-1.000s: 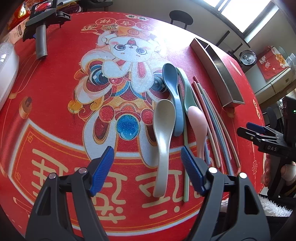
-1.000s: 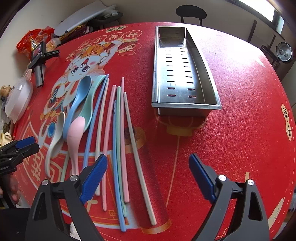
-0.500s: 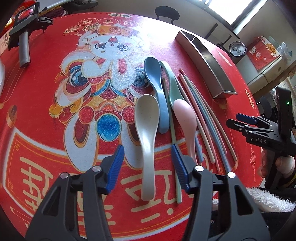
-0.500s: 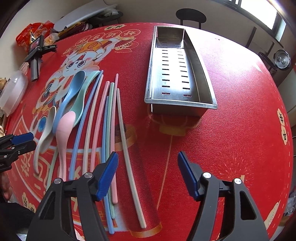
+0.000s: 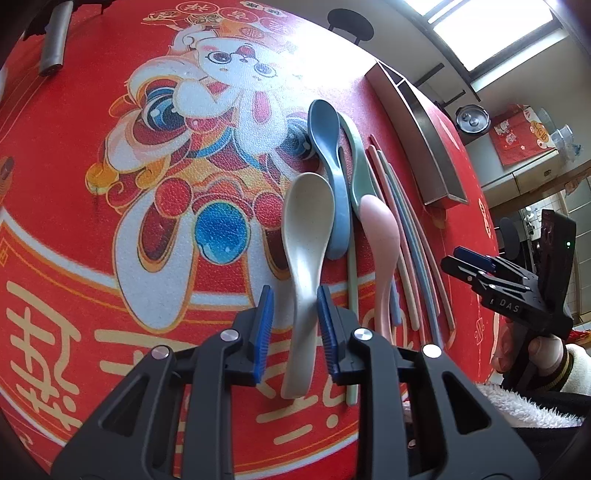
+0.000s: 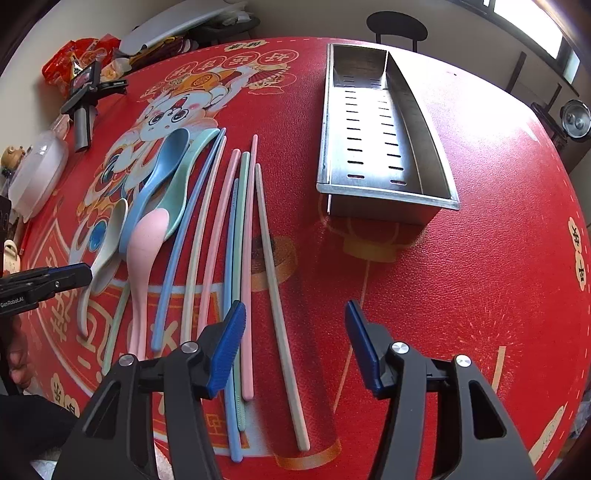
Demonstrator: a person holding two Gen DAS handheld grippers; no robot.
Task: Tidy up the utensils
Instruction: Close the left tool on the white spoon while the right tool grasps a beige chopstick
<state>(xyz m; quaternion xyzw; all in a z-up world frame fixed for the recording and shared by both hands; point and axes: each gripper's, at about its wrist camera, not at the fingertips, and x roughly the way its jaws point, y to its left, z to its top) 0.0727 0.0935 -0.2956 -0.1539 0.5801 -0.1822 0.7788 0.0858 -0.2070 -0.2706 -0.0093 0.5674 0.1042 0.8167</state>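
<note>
Red tablecloth (image 6: 461,280): only right view shows tray (image 6: 373,147) slots; both grippers' jaws closing, spread, gripping nothing.

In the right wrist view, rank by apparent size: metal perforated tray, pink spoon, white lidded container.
1. Metal perforated tray, clearly largest.
2. Pink spoon.
3. White lidded container, partly cut off at the edge and farther away, so its place is unsure.

Left gripper (image 5: 294,325) and right gripper (image 6: 295,345) both angled downward, jaws just closing, still parted.

Bright window (image 5: 491,33) (daylight glare) above a dark round stool (image 6: 397,24).
</note>
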